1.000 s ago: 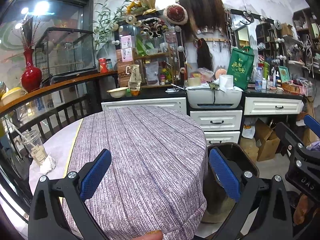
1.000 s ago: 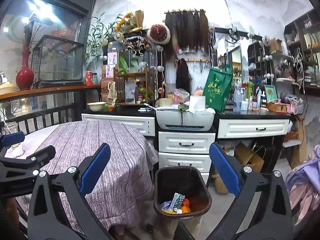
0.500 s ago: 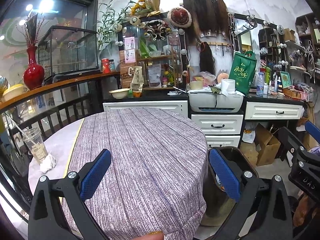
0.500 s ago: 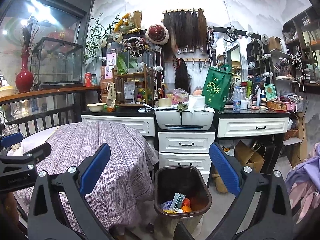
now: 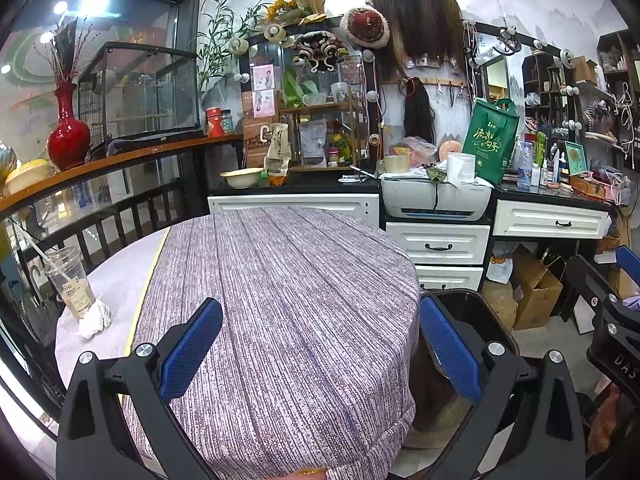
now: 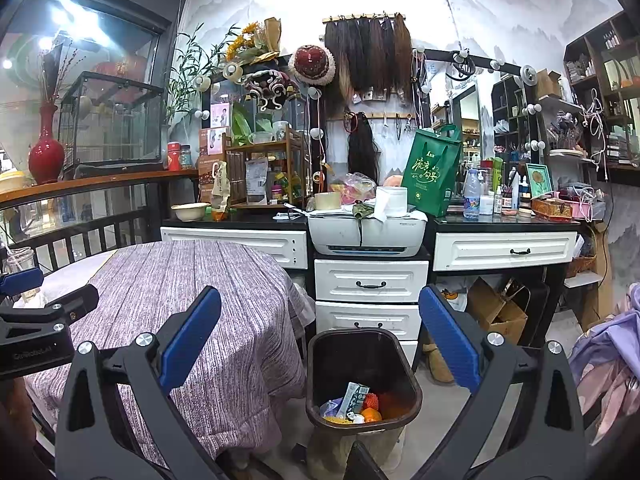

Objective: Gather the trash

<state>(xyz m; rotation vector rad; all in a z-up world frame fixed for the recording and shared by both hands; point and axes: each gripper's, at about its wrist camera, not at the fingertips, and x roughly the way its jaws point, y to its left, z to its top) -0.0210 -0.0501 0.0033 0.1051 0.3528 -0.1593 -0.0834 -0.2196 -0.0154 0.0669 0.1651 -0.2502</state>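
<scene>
A plastic cup with a straw and a crumpled white tissue sit at the far left edge of the round table with a purple striped cloth. A dark trash bin stands on the floor right of the table and holds wrappers and orange peel. My left gripper is open and empty above the table's near side. My right gripper is open and empty above the bin. The bin's rim also shows in the left wrist view.
White drawers and a printer stand behind the bin. A dark railing curves behind the table, with a red vase on its ledge. Cardboard boxes lie under the counter. Purple fabric is at the right.
Both grippers have drifted slightly back and up; the view of table and bin shifted a little. Both stayed open and empty.
</scene>
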